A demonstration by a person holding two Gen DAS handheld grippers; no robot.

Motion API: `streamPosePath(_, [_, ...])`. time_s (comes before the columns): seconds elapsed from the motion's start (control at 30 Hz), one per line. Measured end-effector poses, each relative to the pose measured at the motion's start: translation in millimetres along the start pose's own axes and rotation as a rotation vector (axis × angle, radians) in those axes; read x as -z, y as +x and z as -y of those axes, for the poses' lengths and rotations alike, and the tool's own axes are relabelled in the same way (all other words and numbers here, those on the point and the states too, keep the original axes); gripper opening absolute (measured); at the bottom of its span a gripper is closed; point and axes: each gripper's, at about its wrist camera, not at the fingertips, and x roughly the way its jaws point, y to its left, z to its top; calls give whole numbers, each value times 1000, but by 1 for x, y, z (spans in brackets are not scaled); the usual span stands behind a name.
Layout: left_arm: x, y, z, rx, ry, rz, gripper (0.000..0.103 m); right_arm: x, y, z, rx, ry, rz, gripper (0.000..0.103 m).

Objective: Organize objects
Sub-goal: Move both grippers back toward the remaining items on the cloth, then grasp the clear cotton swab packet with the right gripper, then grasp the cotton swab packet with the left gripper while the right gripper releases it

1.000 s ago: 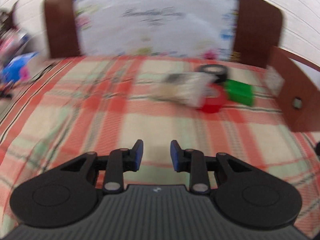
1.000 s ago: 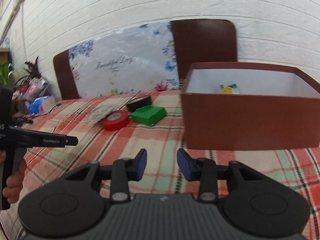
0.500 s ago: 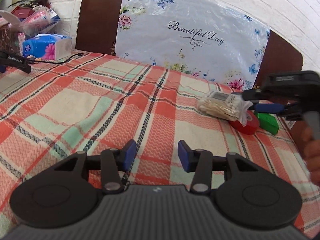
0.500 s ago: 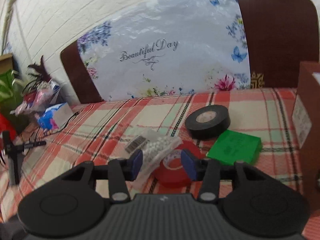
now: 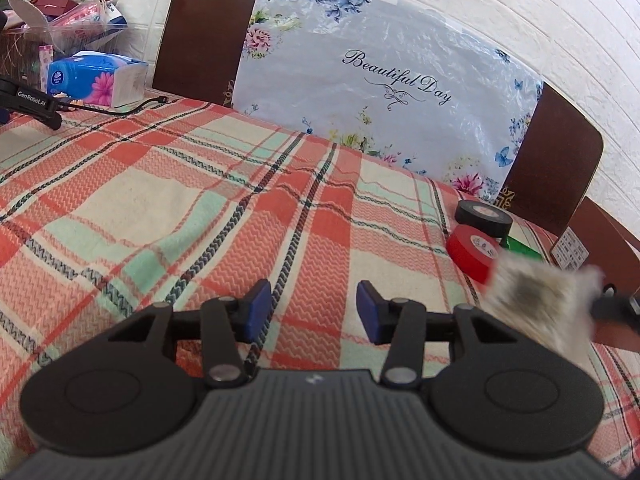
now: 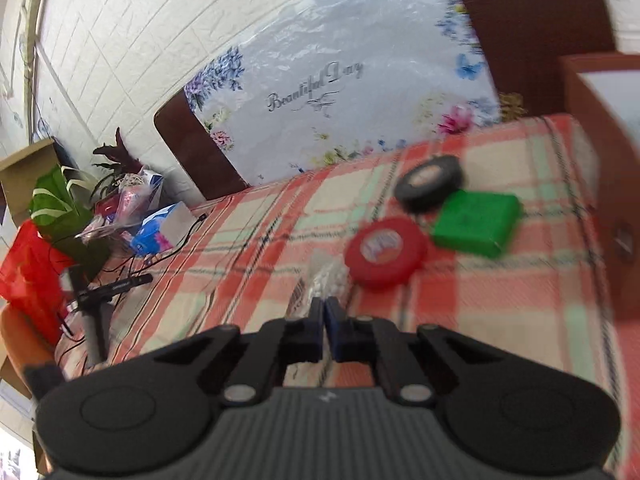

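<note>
My right gripper [image 6: 325, 312] is shut on a clear plastic bag of cotton swabs [image 6: 326, 280] and holds it above the plaid tablecloth; the bag shows blurred in the left wrist view [image 5: 536, 304]. A red tape roll [image 6: 386, 252], a black tape roll [image 6: 430, 184] and a green box [image 6: 476, 222] lie on the cloth beyond it. The brown box [image 6: 600, 160] stands at the right. My left gripper [image 5: 314, 308] is open and empty over the cloth, left of the red roll [image 5: 472, 252] and the black roll [image 5: 482, 218].
A floral "Beautiful Day" panel [image 5: 380, 92] leans on dark chairs behind the table. A blue tissue box [image 5: 96, 80], a cable and clutter sit at the far left. The plaid cloth [image 5: 200, 208] covers the table.
My right gripper closed on the swab bag and lifted it away from the red tape roll, toward me. My left gripper opened a little wider and stayed over the cloth.
</note>
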Motion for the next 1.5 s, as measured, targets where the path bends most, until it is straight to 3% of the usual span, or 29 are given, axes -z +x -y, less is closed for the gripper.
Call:
streamPosePath(0.07, [-1, 1, 0, 15, 10, -9, 56, 18, -24, 15, 43, 10, -28, 8])
streamPosePath(0.13, [-2, 1, 1, 15, 16, -17, 57, 37, -46, 28, 107, 0, -62, 20])
streamPosePath(0.17, [-3, 1, 4, 9, 25, -26, 57, 48, -60, 36, 151, -17, -49, 33])
streamPosePath(0.23, [-6, -1, 15, 17, 51, -61, 55, 62, -79, 44, 225, -66, -23, 42])
streamPosePath(0.3, [-9, -11, 34, 138, 42, -87, 56, 71, -87, 42, 256, -135, -17, 57])
streamPosePath(0.37, [-10, -20, 67, 247, 116, -103, 59, 77, -87, 34, 239, -209, -19, 69])
streamPosePath(0.43, [-7, -25, 103, 304, 243, -103, 74, 83, -76, 18, 224, -304, -18, 80])
streamPosePath(0.47, [-5, -24, 117, 326, 302, -113, 91, 85, -69, 11, 222, -347, -23, 82])
streamPosePath(0.5, [-3, -20, 127, 352, 347, -136, 98, 87, -60, 4, 220, -382, -27, 82])
streamPosePath(0.53, [2, -14, 135, 368, 385, -160, 98, 87, -51, -1, 215, -407, -33, 81])
streamPosePath(0.63, [10, 5, 147, 353, 394, -234, 89, 79, -23, -7, 199, -443, -36, 80])
streamPosePath(0.67, [14, 14, 147, 364, 373, -291, 69, 75, -13, -6, 204, -441, -38, 80])
streamPosePath(0.7, [16, 22, 144, 374, 331, -341, 59, 69, -2, -3, 210, -430, -48, 77])
streamPosePath(0.77, [16, 21, 138, 388, 238, -344, 49, 63, 9, 7, 201, -377, -54, 66])
streamPosePath(0.9, [4, -4, 154, 414, 234, -313, 39, 68, -10, 6, 180, -377, -31, 35])
streamPosePath(0.97, [-11, -21, 174, 468, 261, -252, 35, 68, -27, 2, 225, -418, 42, 33])
streamPosePath(1.13, [-49, -40, 248, 601, 327, -147, 34, 33, -85, 24, 292, -374, 262, 31])
streamPosePath(1.23, [-59, -28, 301, 658, 353, -148, 34, 11, -112, 51, 389, -383, 353, 31])
streamPosePath(1.4, [-57, 5, 389, 688, 392, -144, 35, -32, -133, 114, 508, -359, 383, 31])
streamPosePath(1.47, [-55, 24, 419, 658, 389, -154, 44, -51, -130, 141, 569, -371, 389, 31])
streamPosePath(1.5, [-52, 35, 433, 596, 403, -148, 62, -59, -125, 154, 612, -378, 393, 37])
